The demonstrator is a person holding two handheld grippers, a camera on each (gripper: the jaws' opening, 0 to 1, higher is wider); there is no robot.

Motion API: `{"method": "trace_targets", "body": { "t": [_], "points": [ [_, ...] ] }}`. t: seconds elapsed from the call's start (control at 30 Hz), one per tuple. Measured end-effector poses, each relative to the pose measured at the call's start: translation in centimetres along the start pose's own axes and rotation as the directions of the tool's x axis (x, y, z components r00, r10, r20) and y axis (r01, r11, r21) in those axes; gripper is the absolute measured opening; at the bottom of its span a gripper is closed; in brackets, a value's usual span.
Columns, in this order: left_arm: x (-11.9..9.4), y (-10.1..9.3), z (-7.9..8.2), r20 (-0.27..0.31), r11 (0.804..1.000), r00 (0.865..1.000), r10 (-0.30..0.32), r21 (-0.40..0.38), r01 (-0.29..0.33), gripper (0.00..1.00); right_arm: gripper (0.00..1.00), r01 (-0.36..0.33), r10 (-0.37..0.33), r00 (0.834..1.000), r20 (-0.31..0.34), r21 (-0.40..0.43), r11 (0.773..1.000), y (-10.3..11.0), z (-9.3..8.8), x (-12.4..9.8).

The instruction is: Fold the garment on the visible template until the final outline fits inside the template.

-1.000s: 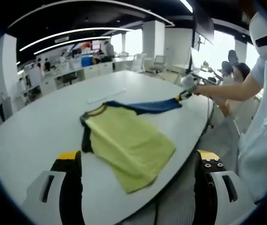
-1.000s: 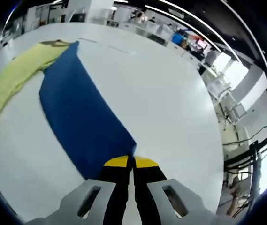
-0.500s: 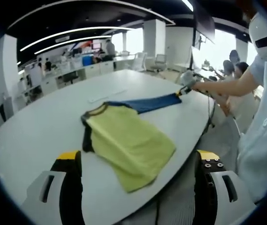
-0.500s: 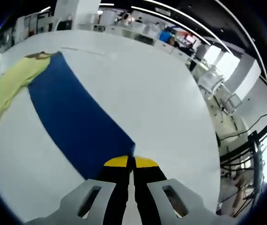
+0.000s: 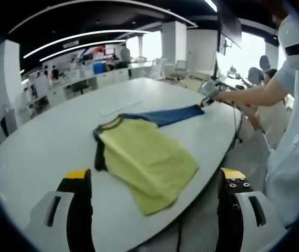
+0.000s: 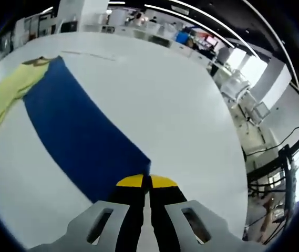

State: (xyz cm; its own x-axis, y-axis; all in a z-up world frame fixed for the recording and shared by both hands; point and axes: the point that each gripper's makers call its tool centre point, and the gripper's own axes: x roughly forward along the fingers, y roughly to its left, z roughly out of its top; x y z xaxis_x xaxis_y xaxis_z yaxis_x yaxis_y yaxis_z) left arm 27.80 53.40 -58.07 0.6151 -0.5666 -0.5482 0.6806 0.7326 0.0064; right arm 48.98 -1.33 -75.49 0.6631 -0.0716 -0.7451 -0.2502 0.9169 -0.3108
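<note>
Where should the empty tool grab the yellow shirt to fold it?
Probably the hem corner of the yellow shirt, the part nearest the left tool. It lies flat by the table edge, so slide one jaw under from that near side. The jaws stand wide open. The right tool is pinching the blue sleeve end.

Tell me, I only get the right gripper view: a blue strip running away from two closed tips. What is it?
Observer: A sleeve of a shirt, stretched out by the right tool; the body is yellow.
Operator: Is the shirt folded?
Observer: It lies mostly flat on the table, its hem near the table's edge.
Operator: And the other tool?
Observer: The left tool is open, holding nothing, back from the shirt.
</note>
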Motion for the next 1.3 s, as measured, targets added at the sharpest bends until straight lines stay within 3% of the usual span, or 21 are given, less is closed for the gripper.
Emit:
{"method": "trace_targets", "body": {
  "t": [0.87, 1.3],
  "points": [
    [0.1, 0.0, 0.2, -0.026, 1.0, 1.0, 0.016, -0.005, -0.016, 0.96, 0.04, 0.03, -0.03, 0.999, -0.011, -0.006, 1.0, -1.4, 0.3, 1.5],
    [0.2, 0.0, 0.4, -0.017, 1.0, 1.0, 0.007, 0.0, -0.007, 0.96, 0.21, 0.01, -0.012, 0.999, 0.046, 0.03, 0.999, -1.9, 1.6, 1.3]
  ]
}}
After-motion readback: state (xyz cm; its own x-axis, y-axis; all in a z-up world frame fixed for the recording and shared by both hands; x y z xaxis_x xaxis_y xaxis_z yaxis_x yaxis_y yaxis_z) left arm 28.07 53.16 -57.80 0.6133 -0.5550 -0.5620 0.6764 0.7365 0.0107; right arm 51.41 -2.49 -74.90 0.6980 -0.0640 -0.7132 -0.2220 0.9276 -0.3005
